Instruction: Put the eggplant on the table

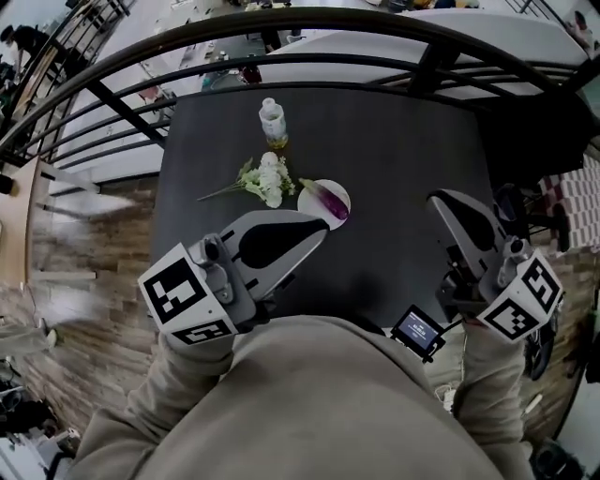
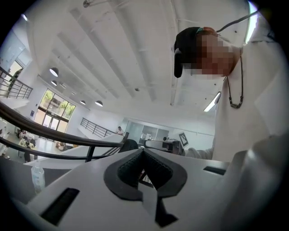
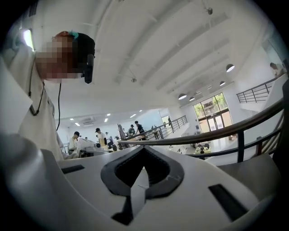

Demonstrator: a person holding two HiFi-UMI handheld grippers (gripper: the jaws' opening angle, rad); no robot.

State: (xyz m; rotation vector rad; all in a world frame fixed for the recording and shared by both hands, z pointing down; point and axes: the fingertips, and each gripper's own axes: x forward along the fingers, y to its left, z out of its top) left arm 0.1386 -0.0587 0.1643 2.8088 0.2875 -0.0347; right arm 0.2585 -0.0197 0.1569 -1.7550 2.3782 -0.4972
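Jaws pressed together, empty, on my left gripper (image 1: 317, 230) and right gripper (image 1: 441, 201). One eggplant (image 1: 333, 201) lies on one white plate (image 1: 312, 198), mid-bench (image 1: 403, 150). One bottle (image 1: 273, 122) and one white flower bunch (image 1: 267, 178) nearby.

Beige sleeves (image 1: 141, 412); white grippers (image 1: 322, 228) (image 1: 437, 199) carry black-patterned cubes (image 1: 187, 295).

A small clear bottle (image 1: 272, 122) with a white cap stands upright; it holds perhaps a yellowish liquid. At six o'clock from it lies a bunch of white flowers (image 1: 265, 180), its stem pointing to eight o'clock. At three o'clock, just beside the flowers, is a round white plate (image 1: 314, 199). A dark curved railing (image 1: 281, 23) runs at twelve o'clock.
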